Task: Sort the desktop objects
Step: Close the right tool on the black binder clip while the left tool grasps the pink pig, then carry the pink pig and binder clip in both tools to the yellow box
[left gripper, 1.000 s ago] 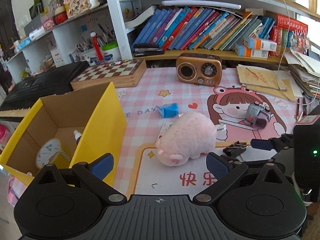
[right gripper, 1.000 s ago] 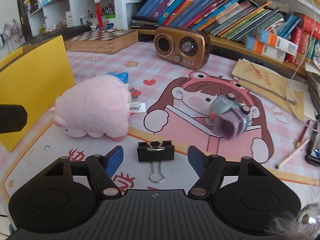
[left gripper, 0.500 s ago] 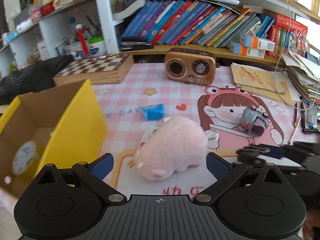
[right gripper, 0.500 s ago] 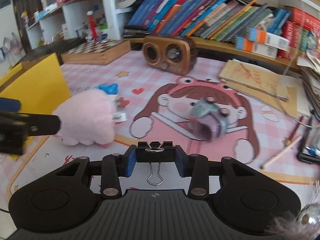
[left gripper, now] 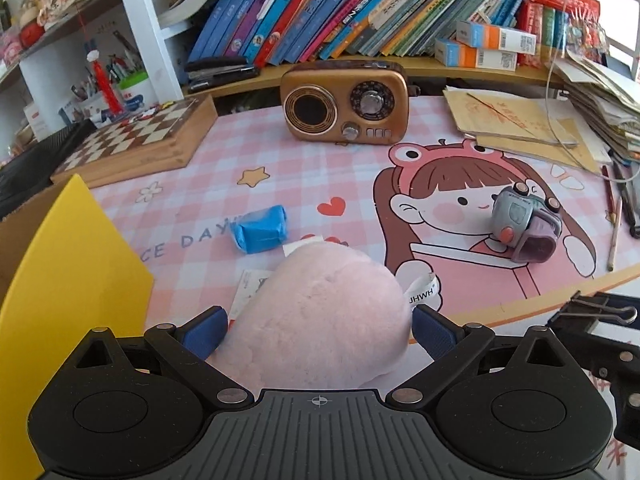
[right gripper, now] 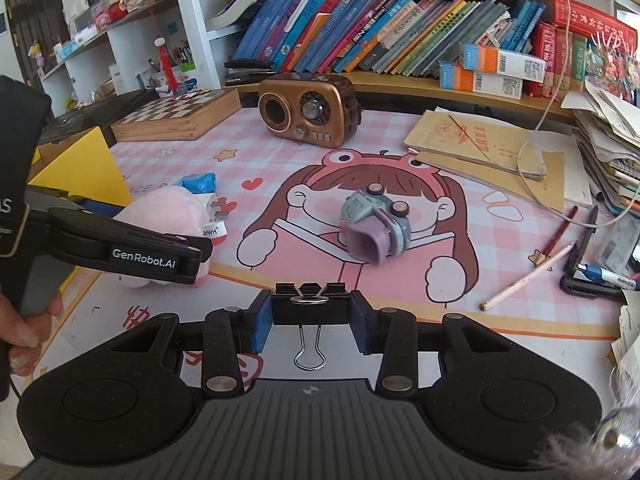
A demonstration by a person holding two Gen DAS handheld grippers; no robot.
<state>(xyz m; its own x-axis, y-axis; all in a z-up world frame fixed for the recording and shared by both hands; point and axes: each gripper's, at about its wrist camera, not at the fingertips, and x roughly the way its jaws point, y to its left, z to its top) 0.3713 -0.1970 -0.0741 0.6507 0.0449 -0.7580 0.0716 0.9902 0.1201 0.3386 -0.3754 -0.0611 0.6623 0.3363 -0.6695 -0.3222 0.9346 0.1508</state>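
Reaching over the pink tabletop (left gripper: 304, 168), the left gripper (left gripper: 318, 330) has its jaws wide, one blue pad on each side of the pink plush toy (left gripper: 320, 316). The pads sit just beside the toy, and I cannot tell if they press it yet. The toy lies on the tabletop, in front of the brown radio (left gripper: 344, 106) and well apart from it.

The right gripper (right gripper: 312, 322) has its jaws narrow, and they squeeze the black binder clip (right gripper: 311, 306) from both sides. The clip's silver wire loop hangs down under it. In the left wrist view the clip (left gripper: 588, 312) shows at the right edge.

A yellow box (left gripper: 68, 280) stands left of the radio and nearer, just beside the plush toy. A small blue packet (left gripper: 260, 232) lies between the radio and the plush toy. A little grey and purple toy (right gripper: 374, 226) rests on the cartoon girl picture, in front of the radio and to its right. A chess board (left gripper: 140, 140) lies left of the radio. A row of books (right gripper: 380, 32) stands on the shelf behind the radio. Brown paper envelopes (right gripper: 480, 144) lie right of the radio, with pens and a pencil (right gripper: 528, 276) nearer by.

A hand (right gripper: 24, 320) holds the left gripper's handle at the left edge of the right wrist view.
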